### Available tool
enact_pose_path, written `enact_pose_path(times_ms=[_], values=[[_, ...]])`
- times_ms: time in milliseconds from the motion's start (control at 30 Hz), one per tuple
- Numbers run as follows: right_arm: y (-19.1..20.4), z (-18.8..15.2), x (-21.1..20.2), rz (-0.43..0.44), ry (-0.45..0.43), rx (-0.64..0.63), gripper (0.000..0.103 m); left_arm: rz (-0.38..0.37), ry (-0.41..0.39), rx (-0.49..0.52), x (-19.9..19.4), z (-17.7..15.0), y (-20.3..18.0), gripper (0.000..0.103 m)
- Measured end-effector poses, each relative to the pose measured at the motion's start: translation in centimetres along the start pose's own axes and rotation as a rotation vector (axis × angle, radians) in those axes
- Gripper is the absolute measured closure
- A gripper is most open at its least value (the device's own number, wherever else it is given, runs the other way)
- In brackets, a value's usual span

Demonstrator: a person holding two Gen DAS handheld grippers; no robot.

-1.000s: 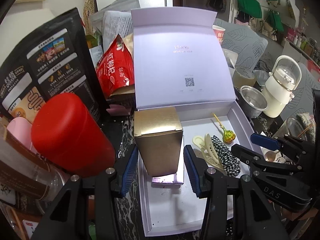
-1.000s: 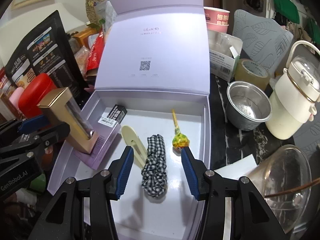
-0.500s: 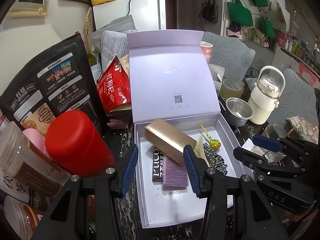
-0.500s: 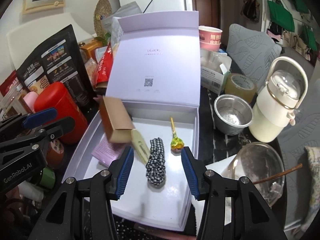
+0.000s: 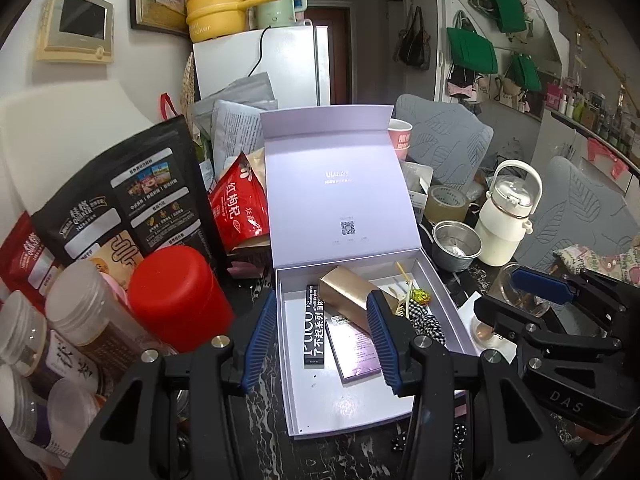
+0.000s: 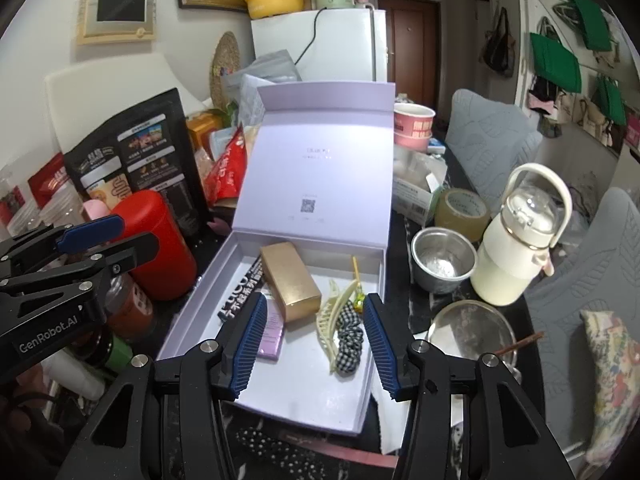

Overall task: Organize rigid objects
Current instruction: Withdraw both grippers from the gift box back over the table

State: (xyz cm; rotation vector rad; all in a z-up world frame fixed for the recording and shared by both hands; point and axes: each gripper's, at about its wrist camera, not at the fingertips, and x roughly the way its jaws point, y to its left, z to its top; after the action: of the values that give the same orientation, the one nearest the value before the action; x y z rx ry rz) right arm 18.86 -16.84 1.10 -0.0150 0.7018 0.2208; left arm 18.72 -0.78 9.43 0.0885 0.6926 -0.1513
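An open lilac box (image 5: 376, 408) (image 6: 200, 292) stands on the dark table with its lid up. Inside lie a gold carton (image 5: 348, 294) (image 6: 290, 280) on its side, a black stick pack (image 5: 314, 328) (image 6: 236, 300), a purple flat pack (image 5: 352, 350) (image 6: 270, 340), a cream hair claw (image 6: 332, 320), a checked scrunchie (image 6: 348, 340) (image 5: 430, 322) and a lollipop (image 5: 420, 294). My left gripper (image 5: 322, 344) is open and empty, above the box's near left part. My right gripper (image 6: 314, 346) is open and empty, above the box's near part.
A red canister (image 5: 180, 300) and clear jars (image 5: 80, 320) stand left of the box, with snack bags (image 5: 120, 200) behind. A steel cup (image 6: 442, 264), a white kettle jug (image 6: 520, 240), a tape roll (image 6: 462, 212) and a glass bowl (image 6: 472, 332) stand on the right.
The gold carton stood upright between my left fingers, then tipped over and now lies on its side in the box. Both grippers have pulled back and up from the box.
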Motion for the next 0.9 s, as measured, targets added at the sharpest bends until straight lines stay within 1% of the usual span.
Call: enact_pose_path(times_ms=[300,333,367,400,433,500,833,900], values=[[0.9,-1.1,-4.7,0.009,-0.080,-0.014,0.050,-0.004,-0.050,0.019,-4.4,-1.0,-0.8,0.056],[0.9,-1.2,-5.2,0.009,-0.087,-0.015,0.049,-0.001,-0.053,0.021,-4.8,-1.1,-1.0,0.052],[1.0,-1.4,-5.7,0.009,-0.095,-0.016,0.047,0.000,-0.056,0.022,-5.2,-1.3,-1.1,0.045],[1.0,-1.7,-6.2,0.009,-0.103,-0.017,0.046,0.000,-0.062,0.022,-5.5,-1.5,-1.2,0.022],[1.1,-1.9,-6.7,0.008,-0.109,-0.019,0.046,0.000,-0.075,0.022,-6.0,-1.7,-1.3,0.007],[1.1,-2.4,-7.6,0.003,-0.122,-0.023,0.046,0.009,-0.105,0.024,-6.9,-2.2,-1.6,0.005],[0.8,-5.6,-11.1,-0.027,-0.152,-0.019,0.039,-0.008,-0.106,0.043,-9.7,-4.7,-2.6,0.005],[0.7,-6.3,-11.8,-0.036,-0.155,-0.018,0.035,-0.020,-0.102,0.046,-10.1,-5.4,-2.9,0.005]])
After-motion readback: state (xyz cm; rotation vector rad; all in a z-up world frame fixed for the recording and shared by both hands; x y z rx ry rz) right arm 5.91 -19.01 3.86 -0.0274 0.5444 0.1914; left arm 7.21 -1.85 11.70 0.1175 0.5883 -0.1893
